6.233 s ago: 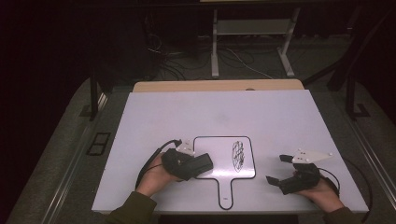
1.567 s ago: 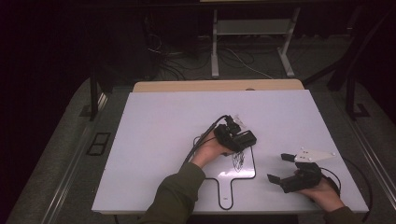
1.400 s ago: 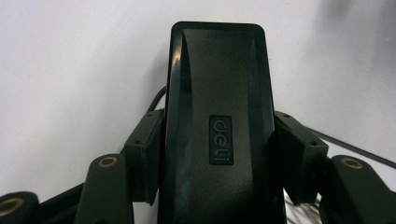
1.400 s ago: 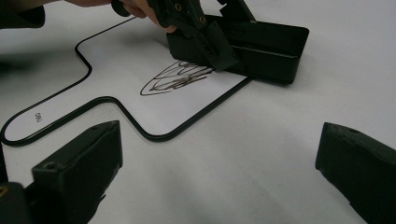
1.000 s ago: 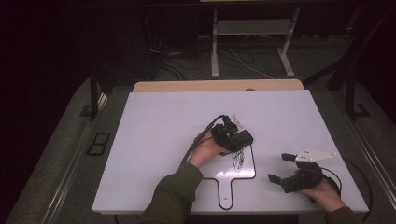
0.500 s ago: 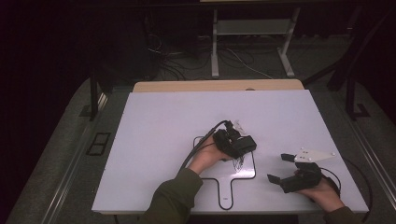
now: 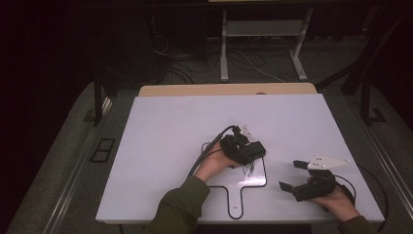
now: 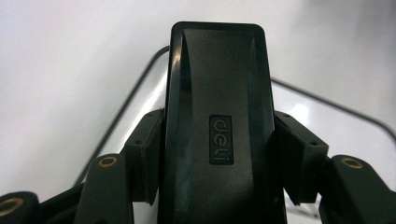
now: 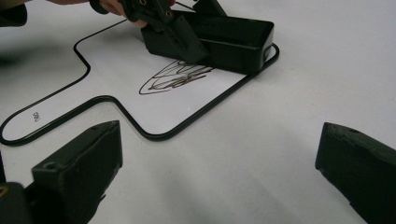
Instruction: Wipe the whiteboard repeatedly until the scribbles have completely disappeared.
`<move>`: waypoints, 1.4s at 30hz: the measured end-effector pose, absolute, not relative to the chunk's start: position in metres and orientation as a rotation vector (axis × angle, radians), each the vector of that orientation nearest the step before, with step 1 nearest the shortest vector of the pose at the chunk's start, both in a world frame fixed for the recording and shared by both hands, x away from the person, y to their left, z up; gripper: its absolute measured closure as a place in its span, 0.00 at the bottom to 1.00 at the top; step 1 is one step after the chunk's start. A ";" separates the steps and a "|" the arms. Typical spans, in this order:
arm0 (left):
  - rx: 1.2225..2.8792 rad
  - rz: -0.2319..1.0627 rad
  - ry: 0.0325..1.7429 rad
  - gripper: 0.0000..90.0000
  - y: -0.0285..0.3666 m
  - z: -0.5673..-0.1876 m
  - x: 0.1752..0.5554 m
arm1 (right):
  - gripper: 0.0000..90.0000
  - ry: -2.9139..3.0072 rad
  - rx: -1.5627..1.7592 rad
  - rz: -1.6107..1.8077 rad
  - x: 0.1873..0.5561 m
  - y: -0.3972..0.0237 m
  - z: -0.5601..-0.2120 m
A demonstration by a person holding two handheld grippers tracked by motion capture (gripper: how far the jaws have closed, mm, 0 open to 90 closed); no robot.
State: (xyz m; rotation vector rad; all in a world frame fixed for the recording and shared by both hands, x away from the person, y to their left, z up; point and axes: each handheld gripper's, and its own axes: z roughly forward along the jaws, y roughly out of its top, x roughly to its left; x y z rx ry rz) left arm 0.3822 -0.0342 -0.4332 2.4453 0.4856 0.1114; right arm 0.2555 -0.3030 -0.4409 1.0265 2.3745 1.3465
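High view, centre of frame: left gripper [image 7: 249, 152] clamped on a black eraser [image 7: 254, 150], sitting over the upper part of a small paddle-shaped whiteboard [image 7: 235, 197] with a black rim and short handle pointing to the bottom edge. Scribble [image 7: 248, 168] just below the eraser, tiny here. Right gripper [image 7: 291, 178] lower right, jaws spread wide, holding nothing, grey three-cornered plate on top, well apart from the board. All on a big matte white table [image 7: 160, 141]. Left gripper view gives what the high view can't: eraser [image 8: 218, 126] is a smooth glossy black plastic block, rounded corners, embossed "deli" logo mid-frame, both jaw pads pressed flat to its long sides; board rim is a thin black line behind. Right gripper view adds side profile: eraser [image 9: 233, 35] upper centre, boxy and hollow-looking at its end, sitting on the board's top corner, dark loopy pen scribble [image 9: 175, 77] just beside it on the shiny white surface; its own two blocky black jaws far apart at lower corners.
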 end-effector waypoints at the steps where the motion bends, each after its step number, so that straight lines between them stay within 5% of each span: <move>1: 2.435 0.110 0.501 0.43 -0.032 -0.434 0.382 | 0.00 2.374 1.026 1.348 0.256 -0.303 -0.441; 24: 2.456 0.021 0.343 0.43 -0.050 -0.434 0.331 | 0.00 2.365 1.027 1.351 0.256 -0.303 -0.440; 42: 2.455 0.116 0.489 0.43 -0.040 -0.433 0.391 | 0.00 2.362 1.034 1.354 0.256 -0.304 -0.440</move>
